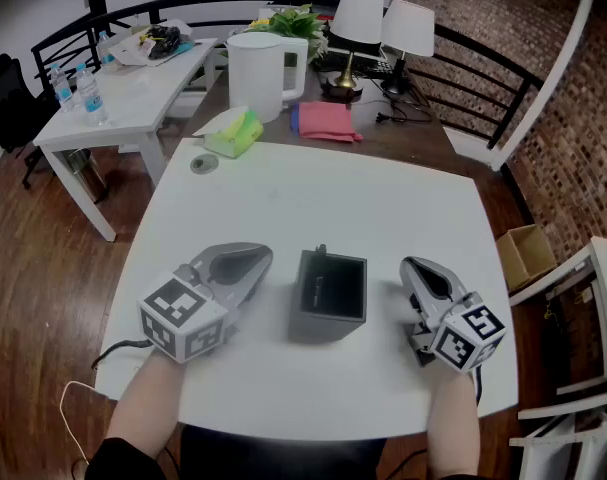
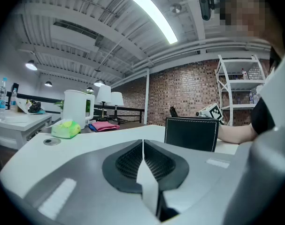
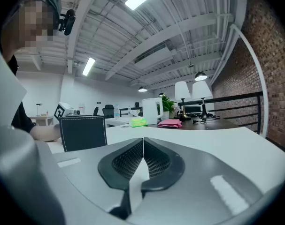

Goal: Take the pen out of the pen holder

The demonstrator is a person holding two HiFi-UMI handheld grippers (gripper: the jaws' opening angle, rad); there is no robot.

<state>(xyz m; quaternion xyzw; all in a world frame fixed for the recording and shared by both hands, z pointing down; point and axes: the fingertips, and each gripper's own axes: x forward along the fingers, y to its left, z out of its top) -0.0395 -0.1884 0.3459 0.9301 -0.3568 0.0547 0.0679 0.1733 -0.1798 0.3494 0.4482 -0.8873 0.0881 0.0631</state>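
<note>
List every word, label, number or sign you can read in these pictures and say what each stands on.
No text can be read in any view.
Marker cubes: black-and-white square patterns only, no letters or numbers.
Water bottles: labels too small to read.
Pen holder: no print visible.

The holder looks like matt black leather with pale stitching along its edges. The surface is smooth, matt white. The left claw and right claw are smooth grey plastic with black, finely gridded pads. Past the far edge are a pink cloth and a glossy white plastic kettle. The floor is polished wood.
</note>
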